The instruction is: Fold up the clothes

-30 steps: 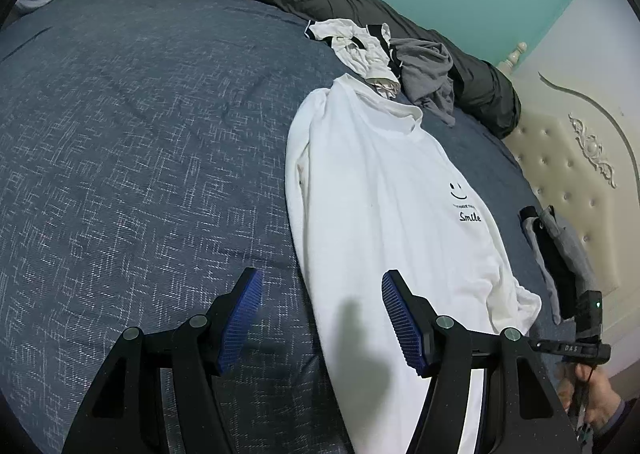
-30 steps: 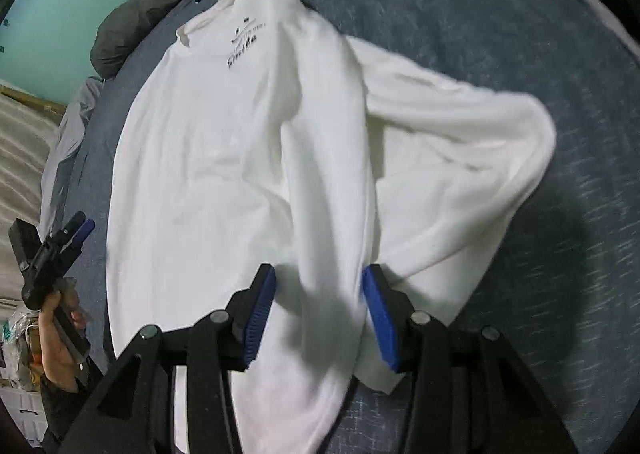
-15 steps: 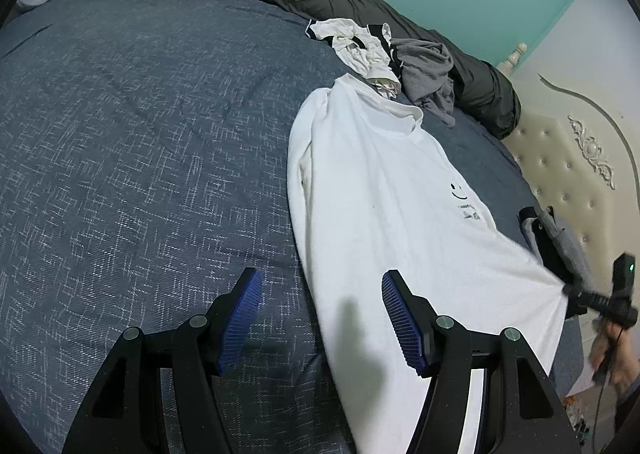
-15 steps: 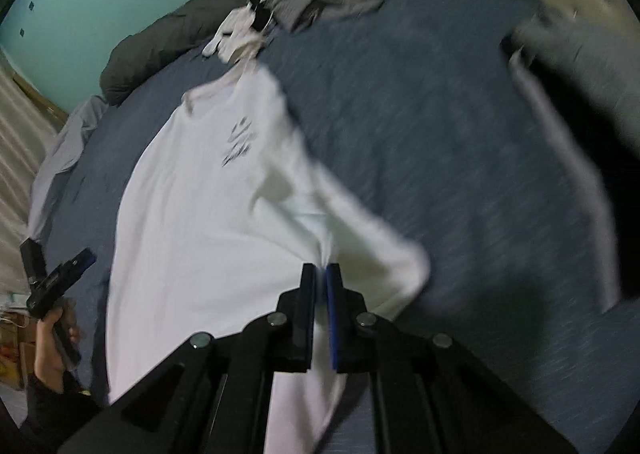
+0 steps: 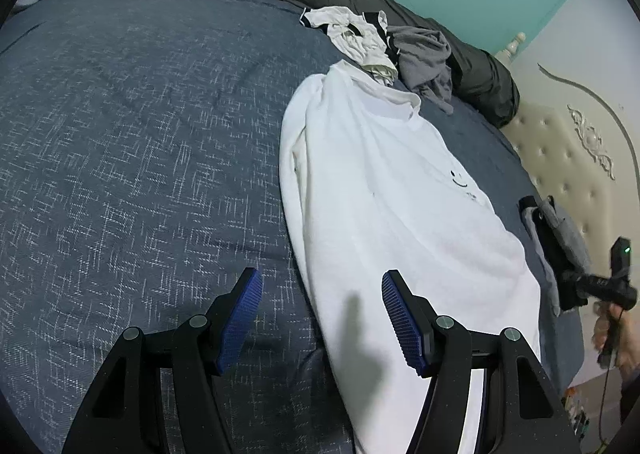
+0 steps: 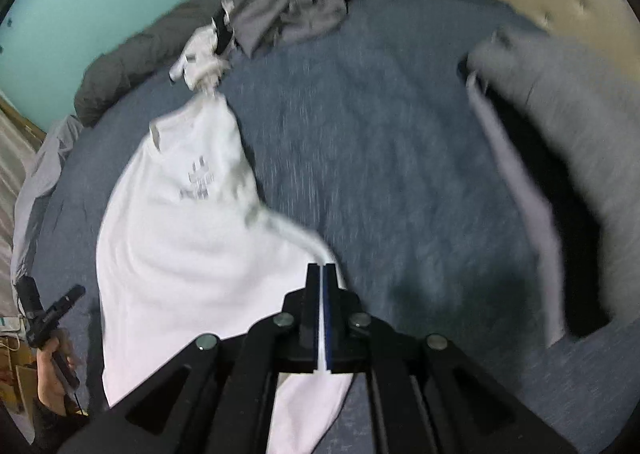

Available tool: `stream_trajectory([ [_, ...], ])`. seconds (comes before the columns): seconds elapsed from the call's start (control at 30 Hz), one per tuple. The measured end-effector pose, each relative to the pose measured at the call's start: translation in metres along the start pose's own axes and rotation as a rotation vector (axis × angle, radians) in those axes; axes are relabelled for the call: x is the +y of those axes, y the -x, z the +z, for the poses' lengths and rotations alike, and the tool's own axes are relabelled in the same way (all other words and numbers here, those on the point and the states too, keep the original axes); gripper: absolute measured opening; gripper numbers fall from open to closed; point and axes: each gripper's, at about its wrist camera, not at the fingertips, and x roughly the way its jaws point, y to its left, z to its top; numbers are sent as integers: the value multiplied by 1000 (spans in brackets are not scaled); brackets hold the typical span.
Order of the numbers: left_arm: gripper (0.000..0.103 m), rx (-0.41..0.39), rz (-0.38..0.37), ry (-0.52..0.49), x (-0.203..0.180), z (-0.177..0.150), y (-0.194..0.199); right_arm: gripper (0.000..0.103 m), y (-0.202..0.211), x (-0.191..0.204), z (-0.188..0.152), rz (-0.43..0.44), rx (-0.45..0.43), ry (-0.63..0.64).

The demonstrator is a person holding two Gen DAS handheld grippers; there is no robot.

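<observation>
A: What is lying on the bed [image 5: 132, 141], and how far is the folding advancing?

B: The white sweatshirt [image 5: 384, 189] is lying face up, running from the collar at twelve o'clock down to the hem at six o'clock in the left wrist view. Its sleeve on the nine o'clock side is already lying tucked along the body. The other sleeve is only now being drawn up off the bed, so the fold is judged to be at an early stage: the sleeve is not yet laid across, and the body is not yet doubled over.

A: What else is waiting?

B: A loose heap of clothes [image 5: 384, 41] is sitting beyond the collar at twelve o'clock, unfolded. A grey and black garment [image 6: 560, 189] is lying at three o'clock in the right wrist view, well apart from the sweatshirt; whether it is folded cannot be told.

A: And the grippers?

B: The right gripper [image 6: 322, 274] is pinching white sleeve cloth, though its jaws are easing slightly apart. The left gripper [image 5: 320, 318] is hovering with jaws wide apart over the sweatshirt's nine o'clock edge, gripping nothing.
</observation>
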Motion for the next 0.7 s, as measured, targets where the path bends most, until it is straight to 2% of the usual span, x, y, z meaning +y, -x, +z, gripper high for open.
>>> stream_trajectory([
  [0.1,67,10,0,1,4,-4,2,31,-24,4,-22,24,64,-20],
  [0.2,66,22,8,-2,8,-8,4,32,-38,15,-41,41,88,-15],
  [0.27,66,30,19,-4,12,-12,5,32,-35,25,-47,54,62,-12],
  [0.37,66,39,31,-1,17,-19,8,40,-26,38,-55,99,0,-23],
  [0.5,66,53,45,-25,17,-30,15,42,-13,62,-70,141,-86,-17],
  [0.6,66,77,44,-47,14,-40,18,57,-9,75,-83,190,-147,-32],
  [0.7,66,97,50,-78,9,-49,21,58,-9,82,-97,256,-202,-66],
])
